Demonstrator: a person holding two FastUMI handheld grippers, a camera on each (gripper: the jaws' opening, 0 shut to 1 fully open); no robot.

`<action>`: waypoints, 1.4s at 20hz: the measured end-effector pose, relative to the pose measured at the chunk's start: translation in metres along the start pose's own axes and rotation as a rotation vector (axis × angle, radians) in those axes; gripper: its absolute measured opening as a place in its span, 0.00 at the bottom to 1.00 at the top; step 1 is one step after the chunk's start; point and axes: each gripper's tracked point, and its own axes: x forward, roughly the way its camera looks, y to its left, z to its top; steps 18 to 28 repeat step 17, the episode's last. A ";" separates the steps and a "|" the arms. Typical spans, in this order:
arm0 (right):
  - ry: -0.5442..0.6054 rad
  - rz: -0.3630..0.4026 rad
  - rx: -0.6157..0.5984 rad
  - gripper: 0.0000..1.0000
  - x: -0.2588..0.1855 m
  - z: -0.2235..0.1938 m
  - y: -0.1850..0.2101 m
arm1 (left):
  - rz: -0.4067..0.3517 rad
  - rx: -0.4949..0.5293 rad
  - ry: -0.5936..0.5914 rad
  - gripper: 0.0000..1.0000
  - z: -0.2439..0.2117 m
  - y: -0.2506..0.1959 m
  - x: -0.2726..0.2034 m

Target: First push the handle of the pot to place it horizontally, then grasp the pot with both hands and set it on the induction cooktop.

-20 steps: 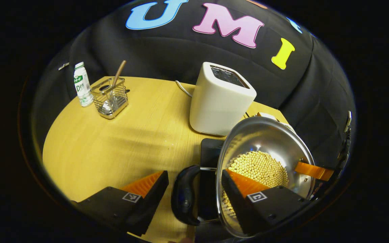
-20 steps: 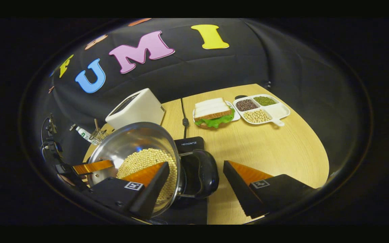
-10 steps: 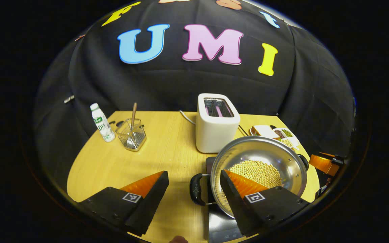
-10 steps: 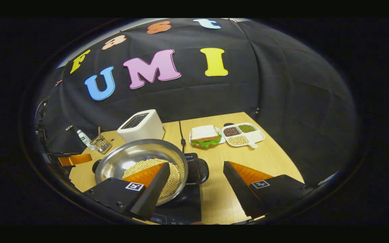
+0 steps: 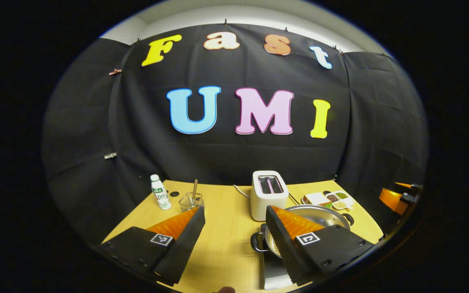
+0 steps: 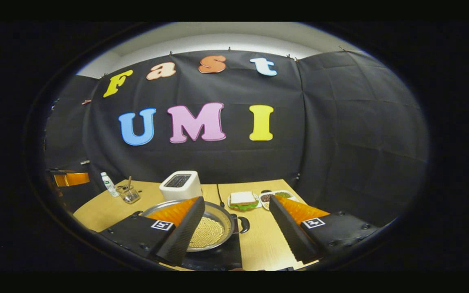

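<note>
Both grippers have pulled up and back from the pot since a second ago, when each had a finger inside the rim beside a handle; the pot now sits low and smaller in both views.

Seen from the right gripper view, the pot stands on the dark induction cooktop, its pale round beans lying in the bottom and one black handle sticking out level to the side. The right gripper hangs above it with jaws wide apart and nothing between them. Seen from the left gripper view, the left gripper also has its jaws spread wide and empty, with the pot partly hidden behind one finger and its near handle showing between the fingers.

On the table behind the pot stands a white toaster. Toward the far left corner are a small white bottle and a clear holder with a stick standing in it. Across the table from these, a sandwich lies on a plate next to a divided tray of beans. At the edge of the left gripper view, the other gripper shows well apart from the pot.
</note>
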 end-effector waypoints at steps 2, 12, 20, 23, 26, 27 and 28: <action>-0.040 -0.008 -0.011 0.98 -0.019 0.020 0.006 | 0.001 0.013 -0.023 0.94 0.012 0.014 -0.018; -0.076 -0.049 -0.031 0.98 -0.103 0.042 0.027 | -0.014 -0.144 -0.064 0.95 -0.002 0.055 -0.118; -0.043 -0.066 -0.022 0.99 -0.133 0.031 0.028 | 0.034 -0.145 -0.114 0.95 -0.006 0.077 -0.139; -0.043 -0.066 -0.022 0.99 -0.133 0.031 0.028 | 0.034 -0.145 -0.114 0.95 -0.006 0.077 -0.139; -0.043 -0.066 -0.022 0.99 -0.133 0.031 0.028 | 0.034 -0.145 -0.114 0.95 -0.006 0.077 -0.139; -0.043 -0.066 -0.022 0.99 -0.133 0.031 0.028 | 0.034 -0.145 -0.114 0.95 -0.006 0.077 -0.139; -0.043 -0.066 -0.022 0.99 -0.133 0.031 0.028 | 0.034 -0.145 -0.114 0.95 -0.006 0.077 -0.139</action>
